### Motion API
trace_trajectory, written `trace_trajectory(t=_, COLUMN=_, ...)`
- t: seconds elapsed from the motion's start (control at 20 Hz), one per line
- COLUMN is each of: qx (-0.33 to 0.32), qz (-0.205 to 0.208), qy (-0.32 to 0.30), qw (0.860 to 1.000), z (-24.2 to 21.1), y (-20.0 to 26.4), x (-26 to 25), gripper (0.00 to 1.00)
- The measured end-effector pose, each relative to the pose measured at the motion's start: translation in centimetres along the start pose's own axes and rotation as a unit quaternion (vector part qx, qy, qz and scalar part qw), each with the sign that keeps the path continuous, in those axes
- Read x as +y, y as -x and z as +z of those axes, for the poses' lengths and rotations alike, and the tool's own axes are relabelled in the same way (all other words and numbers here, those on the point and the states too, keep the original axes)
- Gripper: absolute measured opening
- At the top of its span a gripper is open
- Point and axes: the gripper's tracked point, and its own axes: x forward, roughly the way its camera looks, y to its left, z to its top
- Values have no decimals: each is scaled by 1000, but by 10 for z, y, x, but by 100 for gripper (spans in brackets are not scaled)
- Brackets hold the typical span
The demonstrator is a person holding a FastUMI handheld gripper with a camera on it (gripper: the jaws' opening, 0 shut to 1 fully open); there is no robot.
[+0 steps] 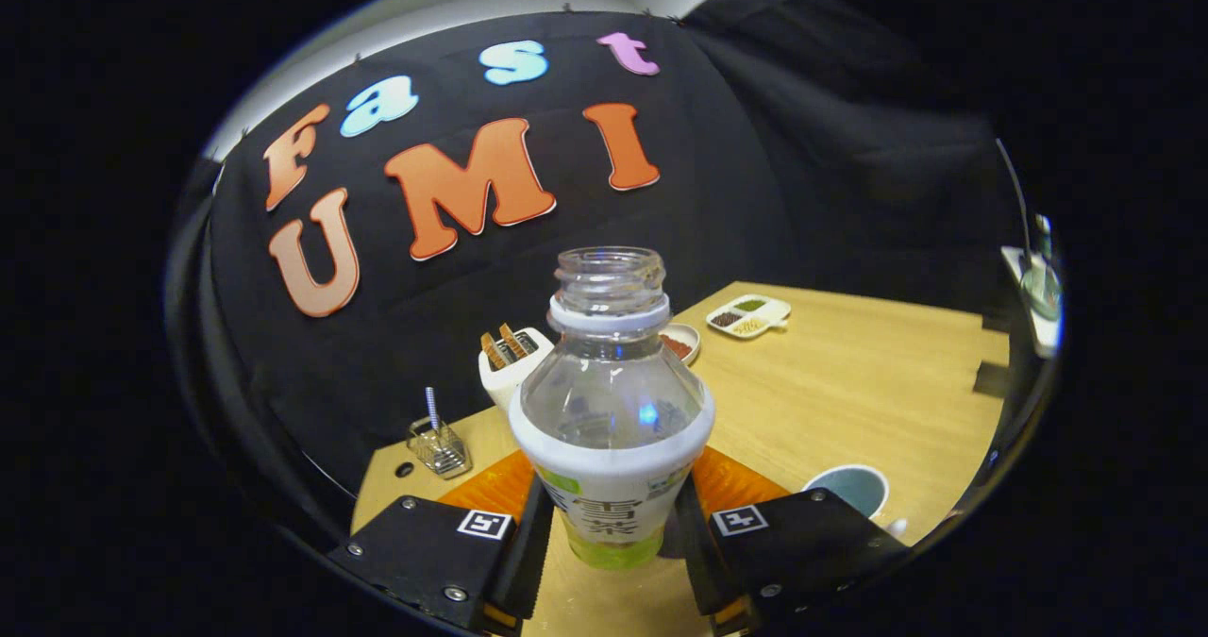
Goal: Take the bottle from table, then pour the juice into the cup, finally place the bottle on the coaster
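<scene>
A clear plastic bottle (612, 401) with no cap, a white label and a little yellow-green juice at its bottom stands upright between my two fingers. My gripper (612, 533) is shut on the bottle, both fingers pressing on its labelled lower body. An orange coaster (731, 486) lies on the wooden table (849, 392) behind the bottle, showing on both sides of it. A teal cup (852, 488) with a white rim sits just right of my right finger, partly hidden by it.
Beyond the bottle stand a white holder (508, 359) with brown sticks, a small dish (681, 343) with red contents and a white divided dish (750, 316). A wire basket (439, 445) with a straw sits at the left. The table's right part is bare wood.
</scene>
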Motion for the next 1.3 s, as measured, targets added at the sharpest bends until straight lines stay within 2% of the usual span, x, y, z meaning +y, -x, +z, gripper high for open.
trace_trajectory(t=0.15, qx=-11, qz=-24, qy=71, qw=997, z=-1, y=-7, x=1, gripper=63)
trace_trajectory(t=0.4, qx=1, qz=-40, qy=111, qw=993, z=-26, y=-29, x=-1, gripper=63)
trace_trajectory(t=0.75, qx=20, qz=-48, qy=91, qw=994, z=-56, y=-54, x=-12, gripper=63)
trace_trajectory(t=0.95, qx=40, qz=-59, qy=109, qw=992, z=-77, y=-61, x=-18, gripper=63)
trace_trajectory(t=1.3, qx=40, qz=-70, qy=110, qw=991, z=-79, y=-60, x=-23, gripper=65)
